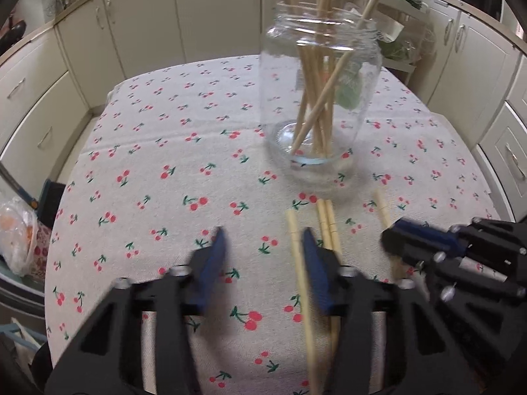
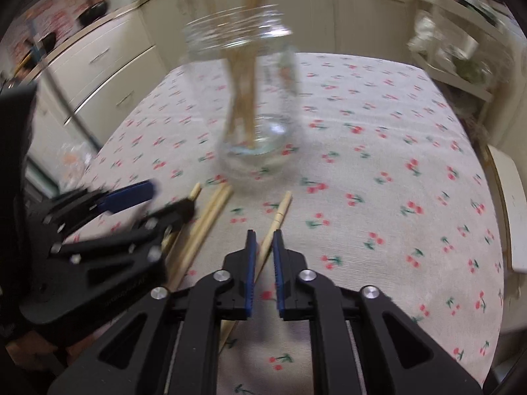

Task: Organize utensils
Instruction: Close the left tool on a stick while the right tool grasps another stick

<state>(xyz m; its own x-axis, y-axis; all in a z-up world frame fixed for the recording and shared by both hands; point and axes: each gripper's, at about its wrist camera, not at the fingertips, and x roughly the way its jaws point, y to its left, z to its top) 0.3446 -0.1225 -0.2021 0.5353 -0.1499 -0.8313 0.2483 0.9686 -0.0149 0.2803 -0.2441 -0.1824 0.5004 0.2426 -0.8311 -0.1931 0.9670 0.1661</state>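
Both grippers sit low over the cherry-print tablecloth (image 1: 148, 151). Glass jar (image 1: 321, 98) upright mid-table, holding a bundle of pale wooden chopsticks (image 1: 316, 112). Four loose chopsticks (image 1: 327, 227) lie before it. Left gripper (image 1: 263, 256): jaws apart, one chopstick between, ungripped. Right gripper (image 2: 262, 247): jaws narrow, clamping one chopstick (image 2: 280, 214).

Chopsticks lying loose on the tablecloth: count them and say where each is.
4. One lies beside the left claw's right finger, two lie side by side just right of it, and one sits between the right claw's pads. Others may be hidden.
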